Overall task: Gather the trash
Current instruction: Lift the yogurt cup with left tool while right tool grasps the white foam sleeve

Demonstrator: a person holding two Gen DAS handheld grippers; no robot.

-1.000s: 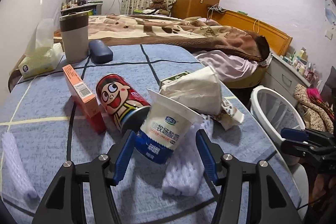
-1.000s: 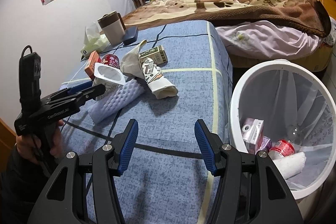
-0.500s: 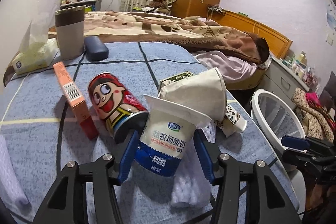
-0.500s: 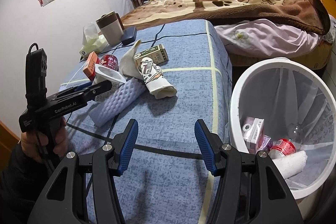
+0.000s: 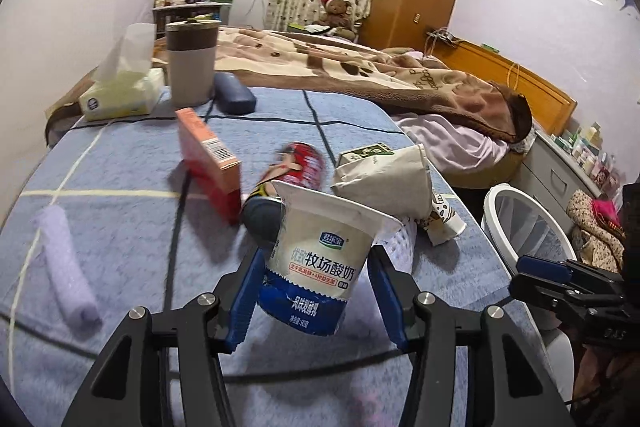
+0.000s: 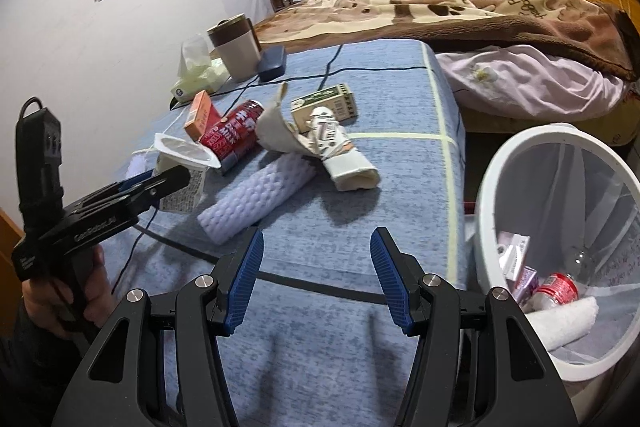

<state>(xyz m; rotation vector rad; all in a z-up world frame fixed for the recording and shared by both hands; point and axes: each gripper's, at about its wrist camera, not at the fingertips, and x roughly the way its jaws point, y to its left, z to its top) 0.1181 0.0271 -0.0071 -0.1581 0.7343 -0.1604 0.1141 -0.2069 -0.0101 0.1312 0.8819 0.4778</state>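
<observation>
Left wrist view, bed: the blue checked bed cover (image 5: 120, 219) carries all the loose trash; the white bin (image 5: 532, 223) stands off its edge at about 3 o'clock from the held cup.
Bin, contents: in the right wrist view the bin (image 6: 492, 179) holds a red can (image 6: 558, 289), a small pink-and-white carton (image 6: 514, 257), a white roll (image 6: 564, 321) and what looks like a clear bottle (image 6: 580, 259); plenty of room is left.
Key relation: the yogurt cup (image 5: 320, 263) sits between the left fingers (image 5: 244, 303), open mouth tilted up toward 12 o'clock, long axis roughly along the gripper's line and leaning right.
Left gripper (image 5: 316, 291): both pads press the cup's lower blue band, which is creased; the cup appears lifted clear of the cover.
Right gripper (image 6: 316, 279): fingers stand wide with nothing between them, hovering over bare cover close beside the bin.
Nearer hand: judging by both views, the right gripper is nearer the bin, but the left one has the cup, so the carry runs toward 3 o'clock.
Remaining trash: foam sleeve (image 6: 256, 201), crumpled paper cup (image 6: 336, 147), red drink can (image 6: 232, 135), green box (image 6: 324, 103), orange box (image 6: 200, 115).
Risk: the thin cup wall may buckle or slip.
</observation>
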